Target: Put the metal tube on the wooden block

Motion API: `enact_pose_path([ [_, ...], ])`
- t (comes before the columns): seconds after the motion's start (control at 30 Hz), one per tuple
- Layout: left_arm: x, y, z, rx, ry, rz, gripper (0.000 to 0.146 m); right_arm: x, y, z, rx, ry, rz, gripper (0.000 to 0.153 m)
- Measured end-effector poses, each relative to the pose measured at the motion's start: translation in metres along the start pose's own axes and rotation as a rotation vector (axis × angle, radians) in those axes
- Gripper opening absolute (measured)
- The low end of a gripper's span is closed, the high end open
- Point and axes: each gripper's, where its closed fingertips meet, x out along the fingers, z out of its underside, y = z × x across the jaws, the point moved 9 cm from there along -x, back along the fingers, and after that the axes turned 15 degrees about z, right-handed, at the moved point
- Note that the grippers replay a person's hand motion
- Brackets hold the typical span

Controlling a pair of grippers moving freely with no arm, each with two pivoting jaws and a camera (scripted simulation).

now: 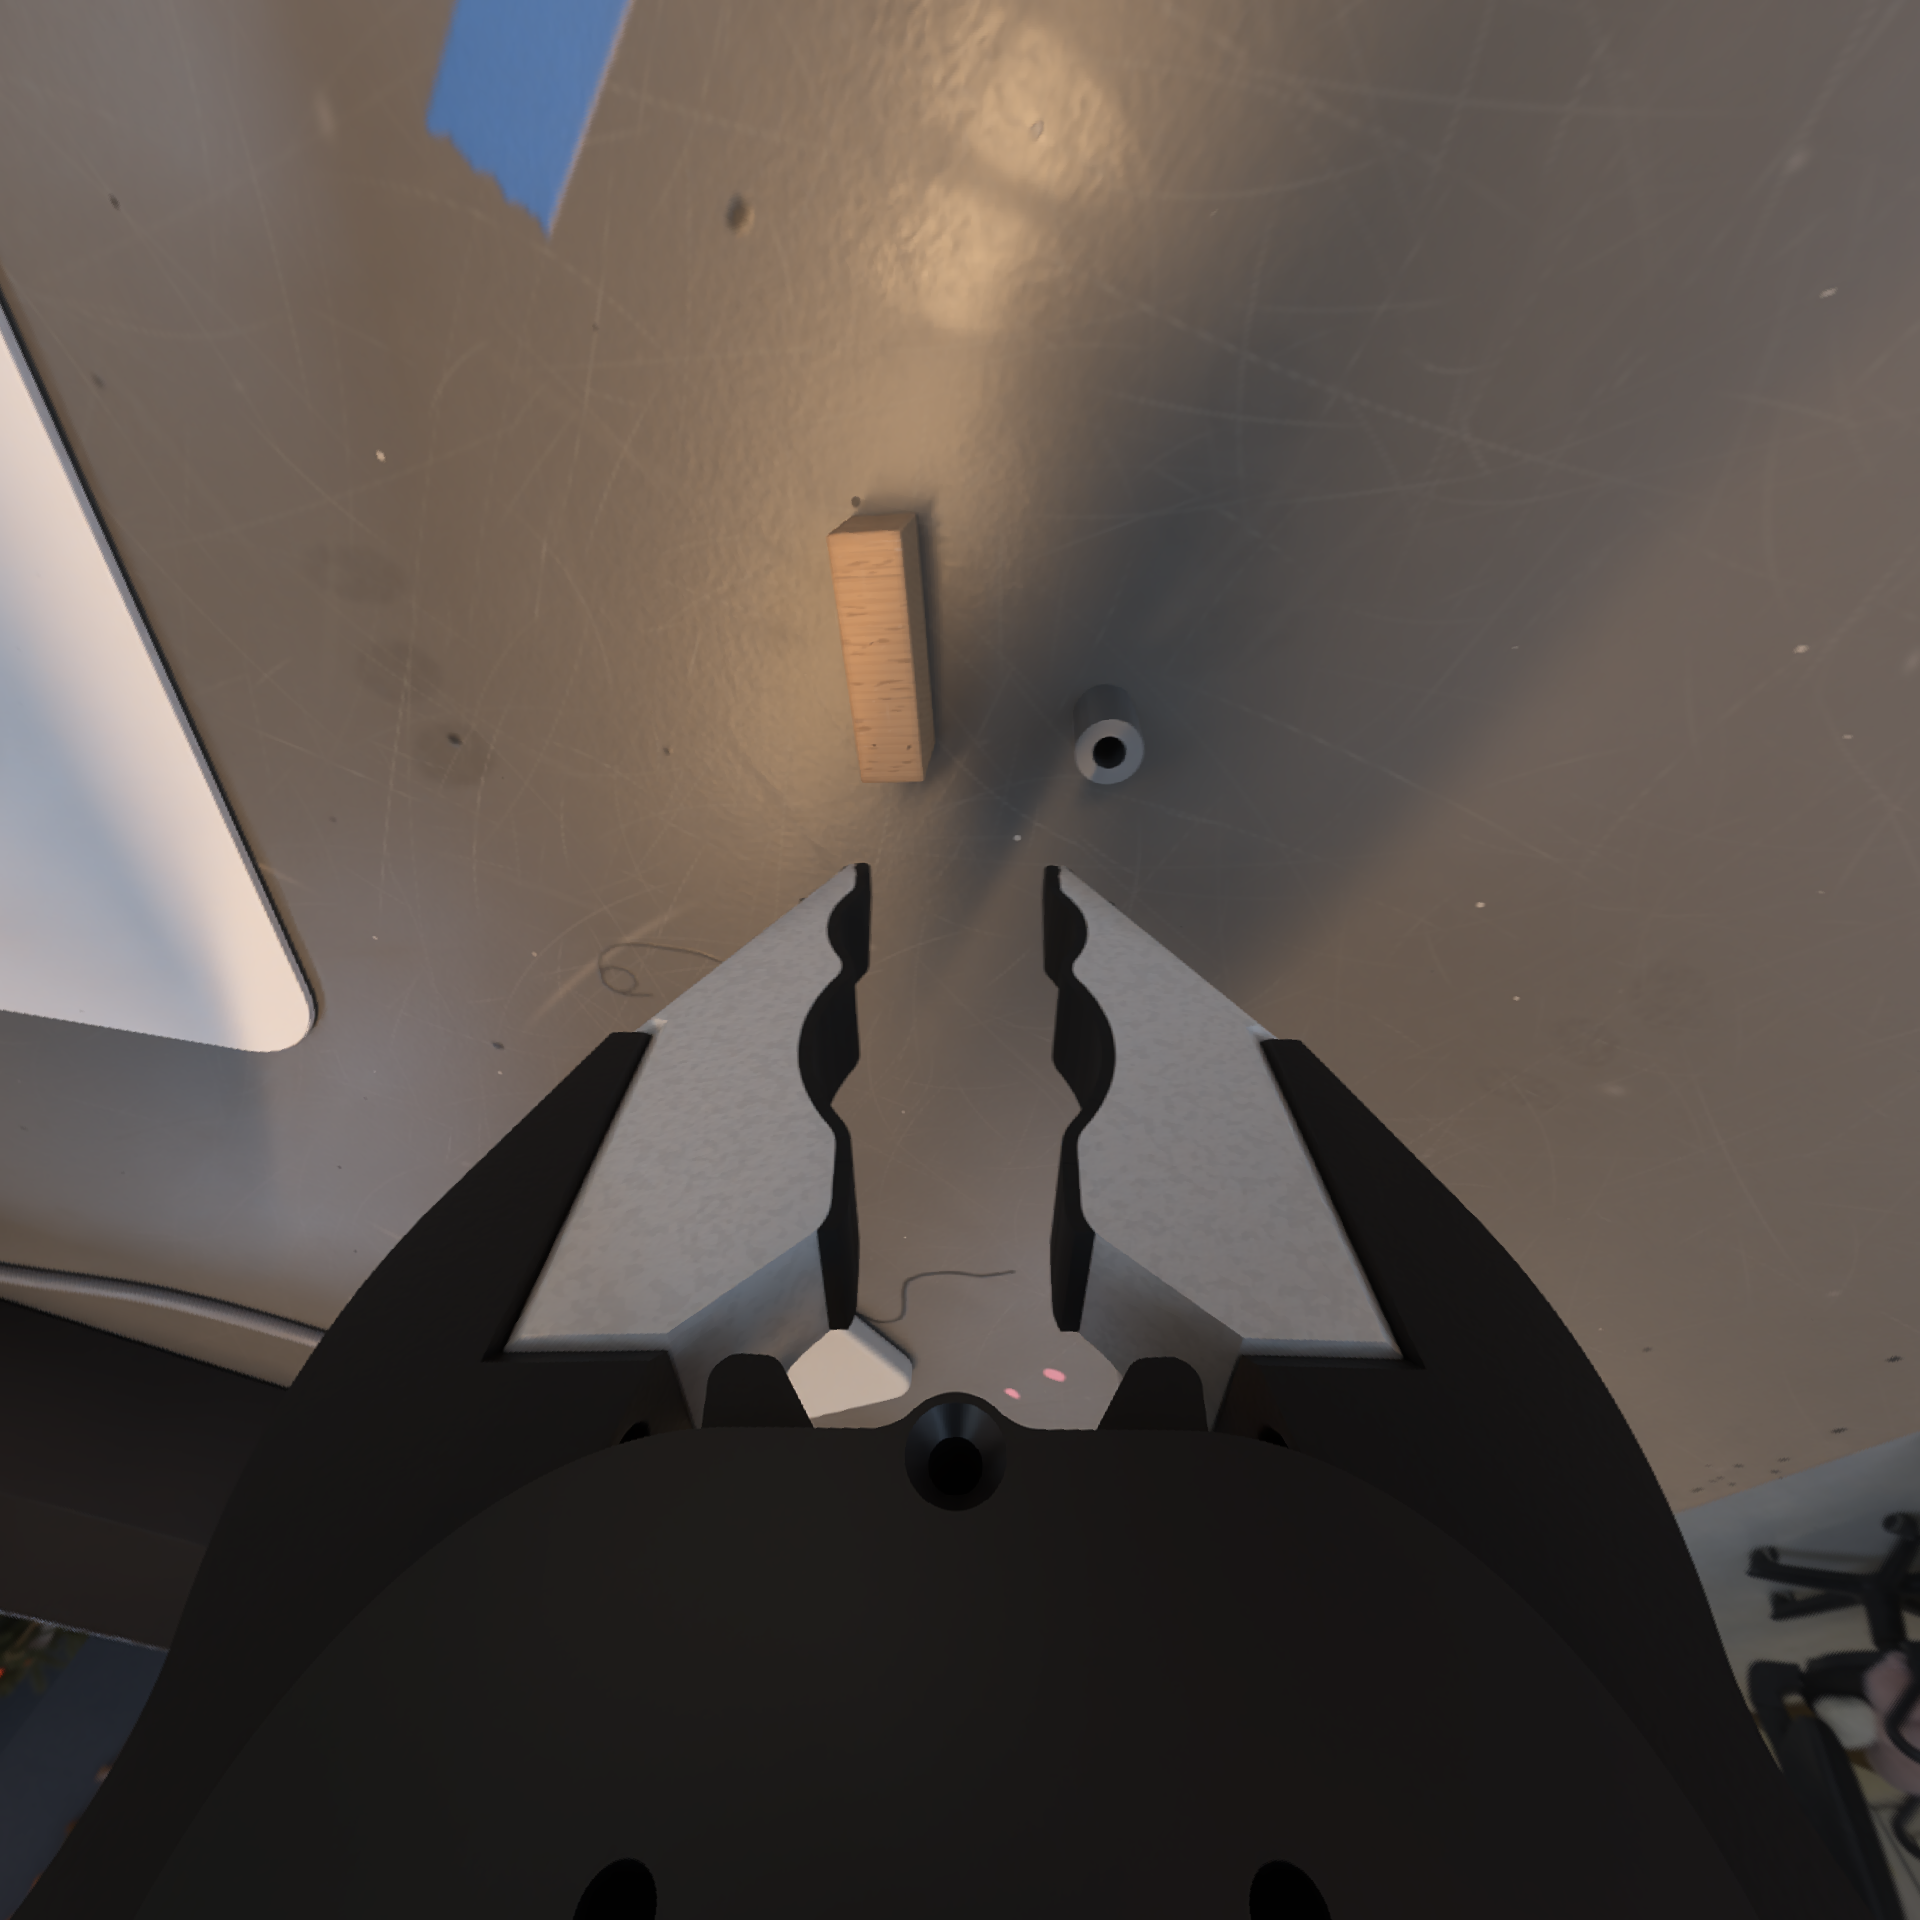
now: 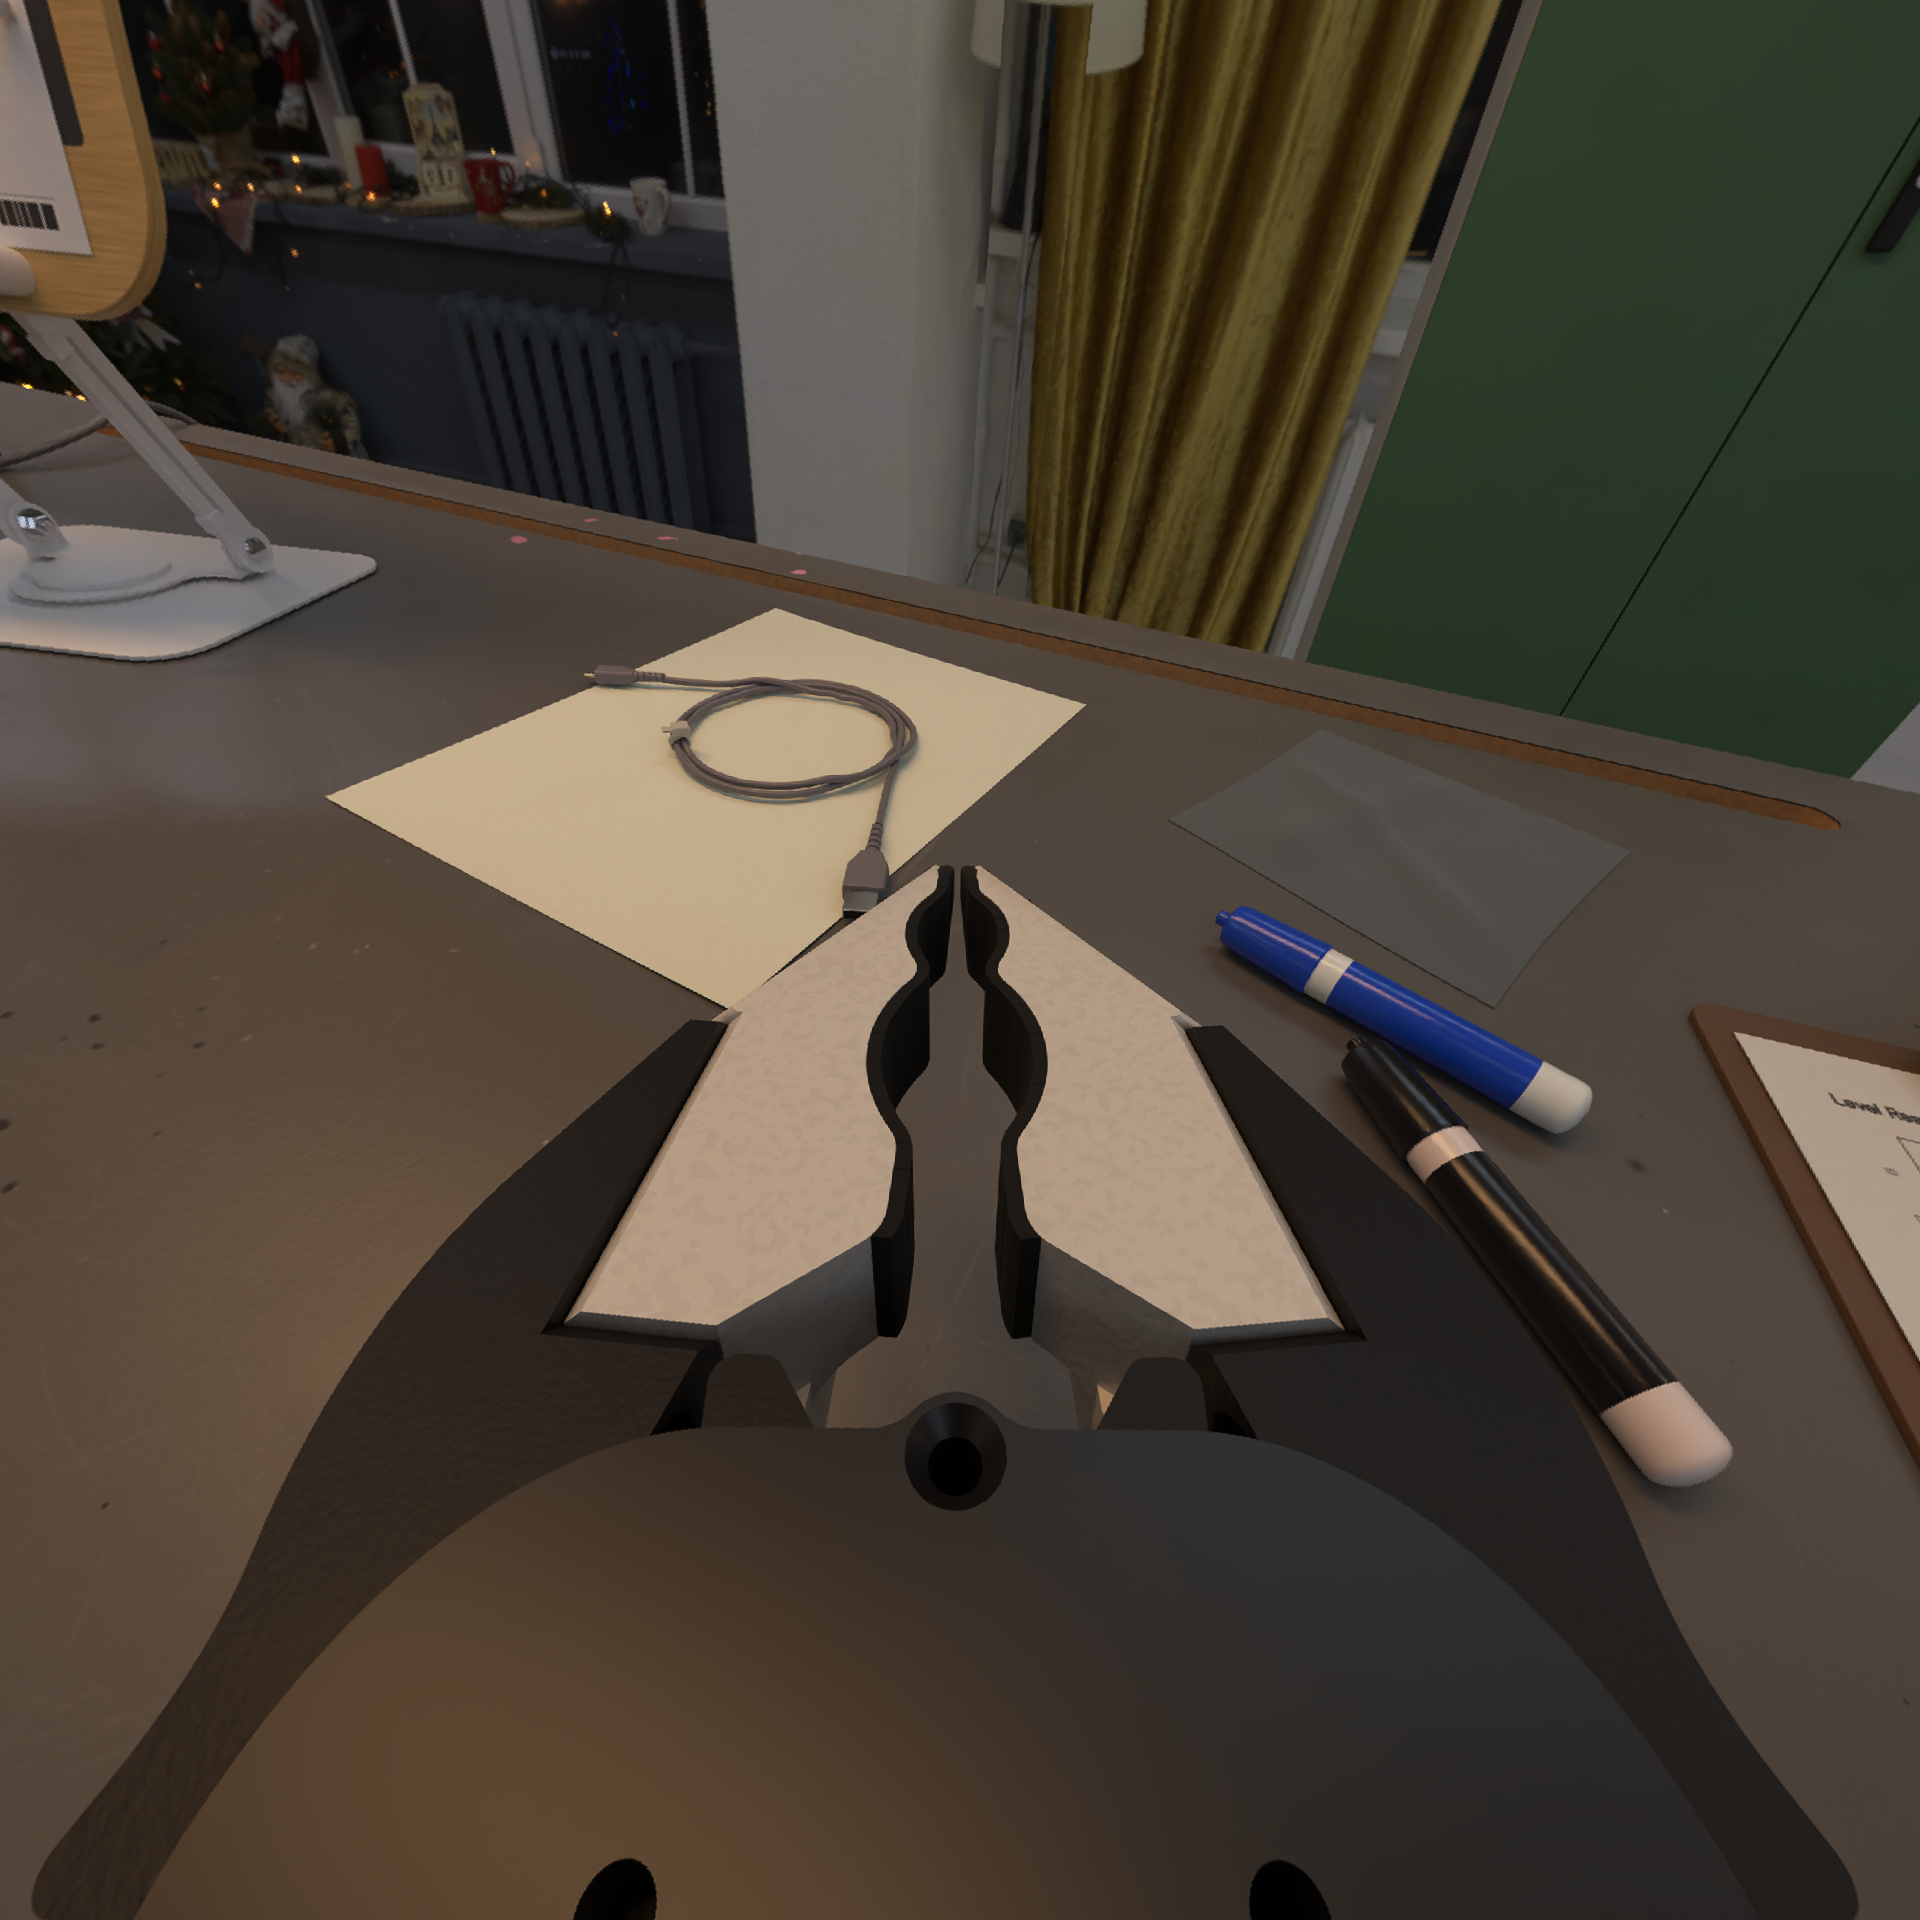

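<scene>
In the left wrist view a small grey metal tube [image 1: 1108, 746] stands upright on the grey table, its bore facing me. A light wooden block [image 1: 883, 648] lies flat just left of it, apart from it. My left gripper [image 1: 954, 878] is open and empty, high above the table, with the tube ahead and slightly right of its fingertips. My right gripper [image 2: 956, 878] is shut and empty, low over another part of the table; neither the tube nor the block shows in its view.
A white sheet [image 1: 94, 727] and blue tape [image 1: 520, 104] lie to the left. In the right wrist view: a cream paper [image 2: 623, 821] with a coiled cable [image 2: 795, 743], a grey sheet [image 2: 1392, 852], blue marker [image 2: 1403, 1013], black marker [image 2: 1527, 1257], clipboard [image 2: 1839, 1164], monitor stand [image 2: 156, 582].
</scene>
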Motion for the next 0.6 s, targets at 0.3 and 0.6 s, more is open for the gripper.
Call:
enact_pose_path([
  [0.3, 0.007, 0.021, -0.014, 0.176, 0.070, 0.072, 0.027, 0.000, 0.000, 0.000, 0.001, -0.002, 0.002, 0.001],
  [0.6, 0.017, 0.012, -0.015, 0.193, 0.016, 0.110, 0.015, 0.001, 0.001, 0.001, 0.002, -0.006, 0.003, 0.001],
])
